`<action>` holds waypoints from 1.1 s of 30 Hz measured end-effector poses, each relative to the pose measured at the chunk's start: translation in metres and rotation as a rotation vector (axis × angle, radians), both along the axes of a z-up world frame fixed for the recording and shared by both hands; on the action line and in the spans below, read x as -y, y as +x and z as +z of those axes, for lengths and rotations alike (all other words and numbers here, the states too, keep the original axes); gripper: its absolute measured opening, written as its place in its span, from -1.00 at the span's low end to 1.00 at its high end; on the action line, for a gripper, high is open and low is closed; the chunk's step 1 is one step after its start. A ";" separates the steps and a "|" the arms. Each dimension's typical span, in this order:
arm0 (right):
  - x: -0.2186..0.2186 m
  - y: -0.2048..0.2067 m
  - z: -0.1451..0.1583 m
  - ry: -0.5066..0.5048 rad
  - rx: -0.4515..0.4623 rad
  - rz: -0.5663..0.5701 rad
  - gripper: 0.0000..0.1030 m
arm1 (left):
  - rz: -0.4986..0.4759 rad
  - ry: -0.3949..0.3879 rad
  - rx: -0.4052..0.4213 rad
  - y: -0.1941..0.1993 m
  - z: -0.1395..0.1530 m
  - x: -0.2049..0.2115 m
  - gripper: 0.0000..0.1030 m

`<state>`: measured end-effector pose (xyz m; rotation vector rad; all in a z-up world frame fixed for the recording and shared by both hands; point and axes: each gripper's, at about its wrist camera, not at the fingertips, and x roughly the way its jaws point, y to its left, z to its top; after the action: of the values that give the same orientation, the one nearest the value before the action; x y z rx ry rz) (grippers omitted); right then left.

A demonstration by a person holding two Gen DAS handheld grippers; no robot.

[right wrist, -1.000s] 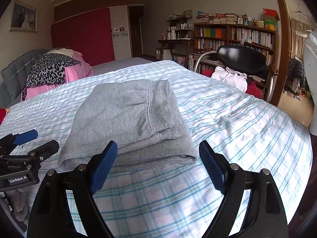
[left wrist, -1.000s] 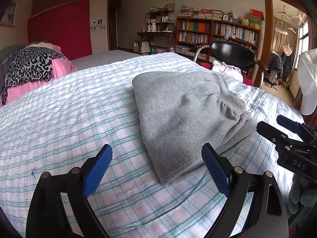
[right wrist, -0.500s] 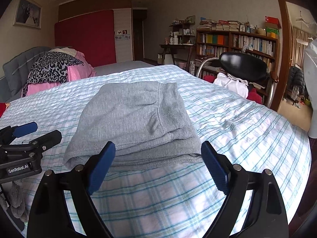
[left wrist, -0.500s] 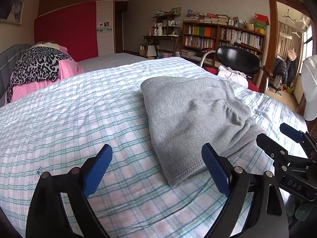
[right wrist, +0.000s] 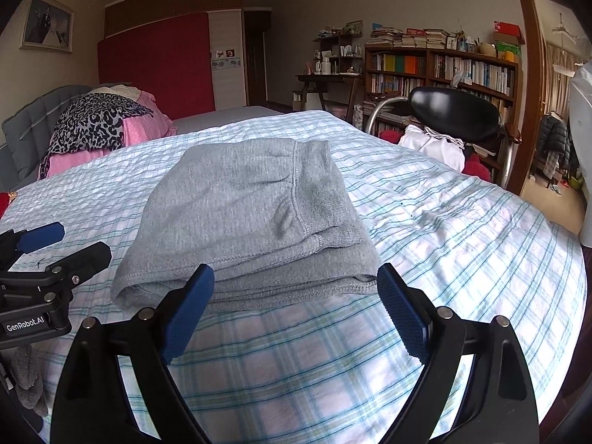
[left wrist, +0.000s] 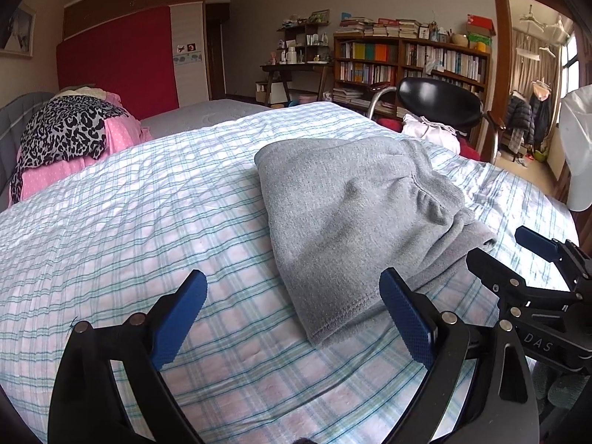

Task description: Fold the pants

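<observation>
The grey pants (left wrist: 355, 214) lie folded in a compact stack on the plaid bed sheet (left wrist: 129, 222); they also show in the right wrist view (right wrist: 251, 218). My left gripper (left wrist: 292, 318) is open and empty, just short of the stack's near left corner. My right gripper (right wrist: 296, 307) is open and empty, just short of the stack's near edge. Each gripper shows in the other's view: the right one (left wrist: 518, 255) at the stack's right, the left one (right wrist: 63, 244) at its left.
A pink and leopard-print bedding pile (left wrist: 70, 137) lies at the bed's far left. A black chair (left wrist: 440, 103) with white clothes stands beside the bed's right side, with a bookshelf (left wrist: 410, 63) behind it. A doorway (left wrist: 532, 92) opens at the right.
Both grippers have drawn back and up a little from the folded pants, both open throughout. The pants have not moved.
</observation>
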<state>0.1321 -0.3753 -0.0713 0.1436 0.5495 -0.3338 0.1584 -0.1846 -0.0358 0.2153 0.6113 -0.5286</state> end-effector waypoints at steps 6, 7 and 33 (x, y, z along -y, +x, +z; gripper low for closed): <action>0.001 -0.001 0.000 0.006 0.004 -0.001 0.76 | 0.019 0.016 0.014 0.001 0.000 0.001 0.81; 0.001 -0.001 0.000 0.006 0.003 -0.001 0.76 | 0.020 0.017 0.017 0.001 0.000 0.001 0.81; -0.001 0.007 -0.006 0.002 -0.022 0.017 0.76 | 0.011 0.065 0.033 -0.002 -0.005 0.010 0.81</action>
<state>0.1391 -0.3748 -0.0769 0.1375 0.5726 -0.3184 0.1564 -0.1948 -0.0411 0.2818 0.5980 -0.4939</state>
